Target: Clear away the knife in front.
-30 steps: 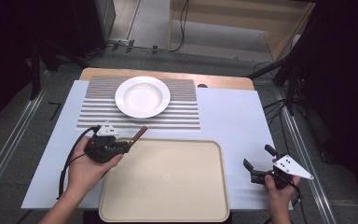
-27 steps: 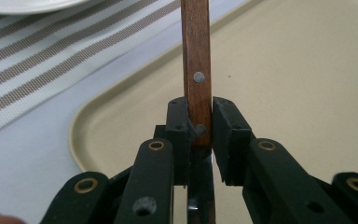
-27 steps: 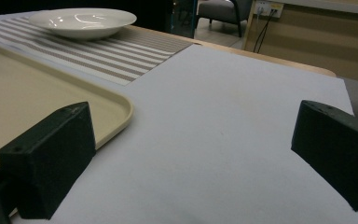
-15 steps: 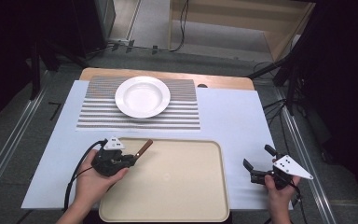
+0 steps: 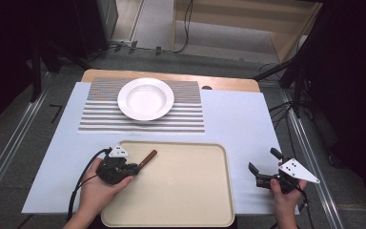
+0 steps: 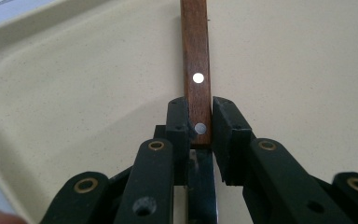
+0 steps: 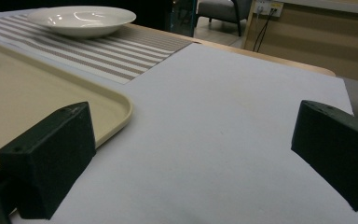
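Left gripper [image 5: 132, 168], at the tray's [image 5: 190, 200] left edge, gripped a wooden-handled utensil, probably a knife [image 6: 196, 74], at the junction of handle and blade; its jaws were closed on both sides of the handle. The handle's long axis ran toward 2 o'clock over the tray's near-left corner, the blade hidden under the gripper. Open tray floor lay toward 3 o'clock. A white plate [image 5: 145, 98] sat on the striped mat [image 5: 100, 114] at 12 o'clock, well apart. Right gripper [image 5: 266, 168] rested off the tray's right rim, jaws wide and empty.
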Motion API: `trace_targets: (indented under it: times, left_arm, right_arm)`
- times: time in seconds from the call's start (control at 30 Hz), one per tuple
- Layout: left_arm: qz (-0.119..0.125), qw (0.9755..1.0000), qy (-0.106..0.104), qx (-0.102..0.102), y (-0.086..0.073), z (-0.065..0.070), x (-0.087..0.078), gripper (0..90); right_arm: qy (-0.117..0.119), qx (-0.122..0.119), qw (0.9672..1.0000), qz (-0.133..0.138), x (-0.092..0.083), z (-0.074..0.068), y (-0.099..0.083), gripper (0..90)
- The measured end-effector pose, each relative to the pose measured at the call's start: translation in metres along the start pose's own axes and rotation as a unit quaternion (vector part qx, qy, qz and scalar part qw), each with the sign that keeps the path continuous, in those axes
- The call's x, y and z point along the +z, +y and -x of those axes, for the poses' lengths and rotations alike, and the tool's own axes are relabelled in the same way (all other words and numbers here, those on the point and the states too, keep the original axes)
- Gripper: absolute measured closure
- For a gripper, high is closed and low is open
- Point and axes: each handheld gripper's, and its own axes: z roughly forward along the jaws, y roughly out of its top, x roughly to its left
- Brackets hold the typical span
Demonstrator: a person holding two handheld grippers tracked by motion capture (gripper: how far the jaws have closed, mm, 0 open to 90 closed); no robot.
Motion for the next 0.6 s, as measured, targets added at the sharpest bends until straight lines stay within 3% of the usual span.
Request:
trace_targets:
  times: [0.33,0.4,0.5,0.6]
  left_arm:
    - [0.006,0.9999,0.012,-0.001,-0.002,0.000,0.000,76.9]
    - [0.014,0.9996,0.023,-0.001,-0.002,0.000,-0.002,75.8]
    - [0.034,0.9991,0.025,-0.008,-0.001,-0.003,-0.005,64.3]
    - [0.059,0.9981,0.017,-0.006,0.002,-0.002,-0.012,68.4]
  right_arm:
    - [-0.001,0.002,1.0000,-0.002,0.000,0.000,0.000,0.0]
    - [-0.001,0.002,1.0000,-0.002,0.000,0.000,0.000,0.0]
    - [-0.001,0.002,1.0000,-0.002,0.000,0.000,0.000,0.0]
    - [-0.002,0.003,1.0000,-0.002,0.000,0.000,0.000,0.0]
